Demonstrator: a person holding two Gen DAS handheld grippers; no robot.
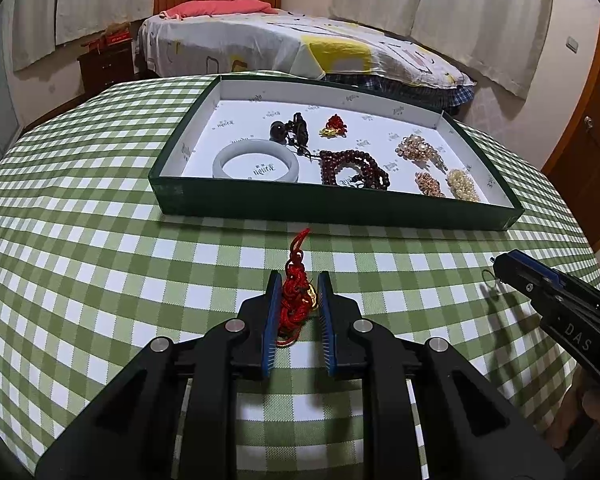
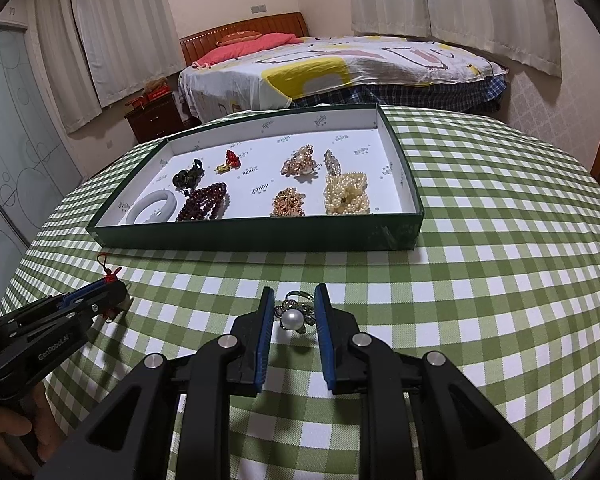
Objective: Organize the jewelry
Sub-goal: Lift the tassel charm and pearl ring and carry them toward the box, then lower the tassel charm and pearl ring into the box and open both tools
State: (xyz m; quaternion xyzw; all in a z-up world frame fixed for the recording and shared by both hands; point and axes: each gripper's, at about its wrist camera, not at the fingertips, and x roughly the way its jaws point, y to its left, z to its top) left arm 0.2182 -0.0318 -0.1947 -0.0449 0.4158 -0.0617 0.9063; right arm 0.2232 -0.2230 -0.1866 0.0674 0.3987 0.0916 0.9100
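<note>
1. The left tongs (image 1: pixel 299 296) are clenching on a red knotted charm (image 1: pixel 296 300), with both blue pads pressing against its sides. The charm's loop is trailing forward over the green checked cloth of the counter (image 1: pixel 100 240). The left wrist view is showing this grip directly; the right wrist view is showing those tongs (image 2: pixel 114 290) only from the side, with a red tip of the charm (image 2: pixel 109 279) sticking out beyond them.
2. The right tongs (image 2: pixel 291 312) are sitting narrowly around a pearl ring (image 2: pixel 291 318), which is resting on the counter (image 2: pixel 500 280). The pads appear to be touching the ring's metal petals, so the tongs are grasping it. The left wrist view is showing the same tongs (image 1: pixel 500 268) from the side, with only a thin wire band (image 1: pixel 488 278) visible at their tip.
3. Part of a hand (image 2: pixel 4 436) is showing at the lower left of the right wrist view, gripping the left tool's handle.
4. Beyond both tongs, a shallow green box (image 1: pixel 332 204) with a white lining is sitting on the counter. It is holding a pale bangle (image 1: pixel 256 160), a dark red bead strand (image 1: pixel 354 168), a dark pendant (image 1: pixel 290 128), a small red charm (image 1: pixel 334 126) and several gold and pearl clusters (image 1: pixel 414 146).
5. The right wrist view is separating these clusters more clearly, including a pearl piece (image 2: pixel 346 194) near the box's right wall.
6. A bed (image 1: pixel 300 46) is standing behind the counter.
</note>
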